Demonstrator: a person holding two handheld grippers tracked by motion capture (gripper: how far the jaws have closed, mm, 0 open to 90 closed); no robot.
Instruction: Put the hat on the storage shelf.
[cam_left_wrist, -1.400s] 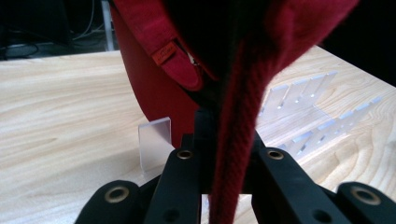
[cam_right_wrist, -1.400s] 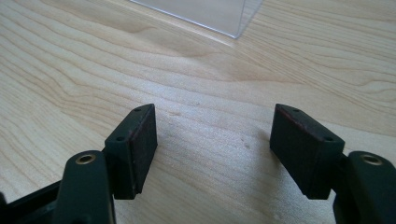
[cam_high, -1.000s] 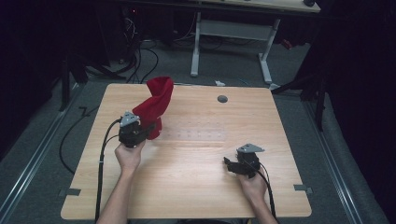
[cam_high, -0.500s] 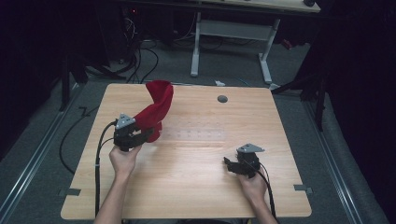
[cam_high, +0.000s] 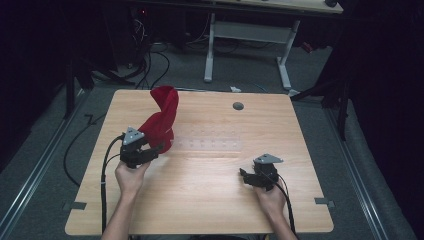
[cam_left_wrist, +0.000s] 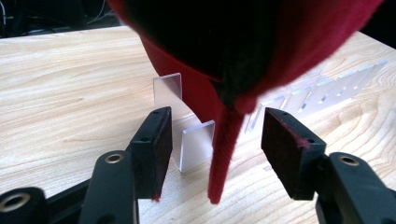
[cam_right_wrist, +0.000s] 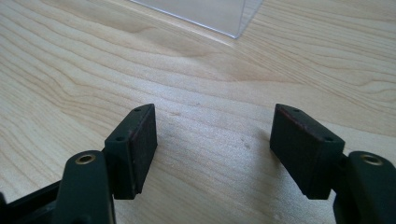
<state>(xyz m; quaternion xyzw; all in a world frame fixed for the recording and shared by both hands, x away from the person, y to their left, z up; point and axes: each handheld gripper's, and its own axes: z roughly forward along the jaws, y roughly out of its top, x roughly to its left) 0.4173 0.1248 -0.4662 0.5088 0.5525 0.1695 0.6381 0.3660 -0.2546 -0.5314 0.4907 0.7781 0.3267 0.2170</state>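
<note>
Table (cam_high: 200, 200): pale wood, a clear plastic slotted rack (cam_high: 210, 146) lying across its middle. Red cloth (cam_high: 161, 122) stands draped over the rack's end at about ten o'clock from table centre, rising in a twisted peak.

Left gripper (cam_high: 150, 150) sits just at the cloth's near side, seven o'clock of the peak. Its jaws have just been opening; in the left gripper view a narrow red hem (cam_left_wrist: 224, 154) hangs between the pads (cam_left_wrist: 156, 149) without either pad pressing it. Released, then. Step in hand, as I read it: letting go after hanging the cloth on the rack. Next move likely calls for backing the gripper straight out, so the dangling hem doesn't snag a pad and drag the cloth off.

Right gripper (cam_high: 248, 176) rests at four o'clock, well apart from the cloth, jaws spread over bare wood, nothing between them.

Hard to make out: what holds the cloth up under its folds; the rack's upright dividers (cam_left_wrist: 196, 144) are nearly invisible from the high view; the cloth's top is cut off in the left gripper view.
</note>
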